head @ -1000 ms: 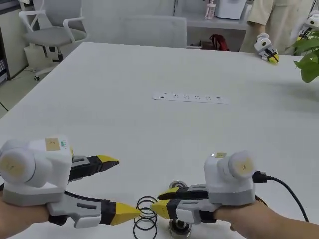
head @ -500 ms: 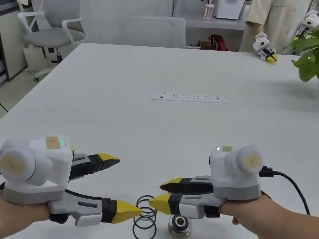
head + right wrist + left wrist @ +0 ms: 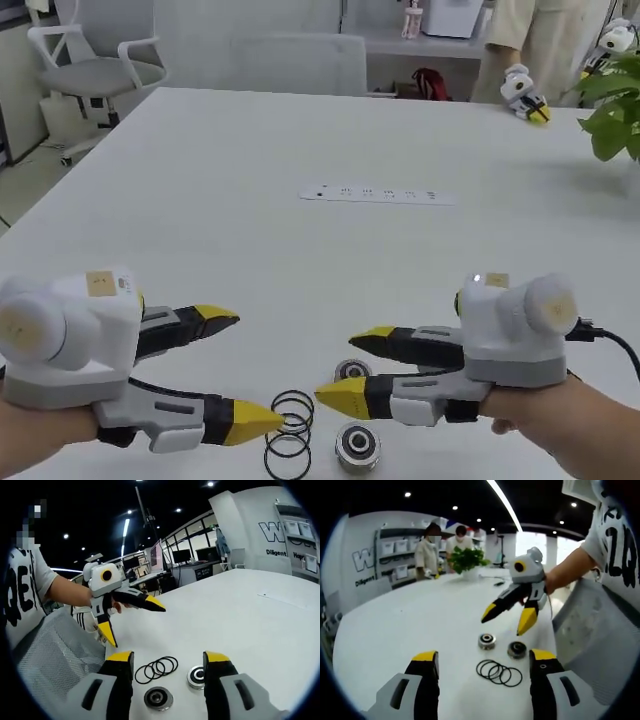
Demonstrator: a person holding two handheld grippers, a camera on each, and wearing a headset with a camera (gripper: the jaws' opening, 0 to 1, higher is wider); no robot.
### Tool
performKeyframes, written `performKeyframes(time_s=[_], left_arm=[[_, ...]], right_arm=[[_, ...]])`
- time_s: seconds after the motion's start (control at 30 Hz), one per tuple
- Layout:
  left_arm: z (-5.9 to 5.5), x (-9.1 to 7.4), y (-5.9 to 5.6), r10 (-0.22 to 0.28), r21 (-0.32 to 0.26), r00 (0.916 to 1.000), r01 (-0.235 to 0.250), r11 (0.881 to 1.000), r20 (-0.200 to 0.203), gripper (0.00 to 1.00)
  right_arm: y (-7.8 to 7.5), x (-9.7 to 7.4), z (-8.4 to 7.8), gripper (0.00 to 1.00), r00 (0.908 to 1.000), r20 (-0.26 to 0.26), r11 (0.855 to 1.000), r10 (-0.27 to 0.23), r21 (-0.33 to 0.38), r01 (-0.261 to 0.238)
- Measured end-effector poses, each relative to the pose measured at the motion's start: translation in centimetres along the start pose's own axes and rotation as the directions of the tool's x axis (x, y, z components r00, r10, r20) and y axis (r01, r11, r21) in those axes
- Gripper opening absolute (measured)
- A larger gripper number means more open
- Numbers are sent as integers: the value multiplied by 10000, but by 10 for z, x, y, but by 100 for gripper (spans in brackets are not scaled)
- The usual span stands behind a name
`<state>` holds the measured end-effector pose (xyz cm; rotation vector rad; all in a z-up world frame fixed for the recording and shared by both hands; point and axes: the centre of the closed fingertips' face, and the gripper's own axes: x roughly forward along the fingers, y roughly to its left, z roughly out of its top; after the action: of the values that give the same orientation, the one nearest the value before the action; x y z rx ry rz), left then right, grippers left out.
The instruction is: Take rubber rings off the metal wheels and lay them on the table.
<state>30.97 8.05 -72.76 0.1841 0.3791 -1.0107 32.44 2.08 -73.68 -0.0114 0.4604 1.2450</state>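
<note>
Several black rubber rings [image 3: 290, 428] lie loose and overlapping on the white table [image 3: 300, 260], near its front edge. Two metal wheels rest beside them: one [image 3: 357, 445] in front, one [image 3: 352, 371] just behind, partly hidden by my right gripper. My left gripper [image 3: 258, 370] hangs open left of the rings, and my right gripper [image 3: 335, 368] hangs open above the wheels; both hold nothing. In the left gripper view the rings [image 3: 499, 672] and both wheels [image 3: 486, 640] [image 3: 517, 649] lie ahead of the jaws. The right gripper view shows rings [image 3: 156, 668] and wheels [image 3: 158, 698] [image 3: 196, 676] between its jaws.
A white power strip [image 3: 378, 194] lies mid-table. A green plant [image 3: 612, 115] stands at the far right, and another gripper [image 3: 522, 93] rests on the far edge. An office chair [image 3: 95, 60] stands beyond the far left corner. A person stands behind the table.
My right gripper has drawn back to the right and risen a little, uncovering both wheels. The left gripper, rings and wheels have stayed put.
</note>
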Motion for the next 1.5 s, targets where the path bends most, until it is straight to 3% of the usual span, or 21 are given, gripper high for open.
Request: performKeyframes(time_s=[0.43,0.7,1.1,1.5], left_arm=[[8,-3,-6,-50,223,10000,48,9997,82,78],[5,-5,-9,-83,274,10000,83,9996,-7,80],[0,-6,-17,-119,320,9999,122,9994,-82,83],[-1,-8,-24,-143,470,9998,149,9988,-123,85]], right_arm=[[0,-29,-7,62,9994,-262,9967,-204,-786,182],[-2,-42,-15,66,9986,-413,9954,-340,-908,302],[-6,-61,-41,71,9924,-989,9912,-731,-1171,614],[-10,-75,-51,76,9878,-1155,9875,-1040,-1300,887]])
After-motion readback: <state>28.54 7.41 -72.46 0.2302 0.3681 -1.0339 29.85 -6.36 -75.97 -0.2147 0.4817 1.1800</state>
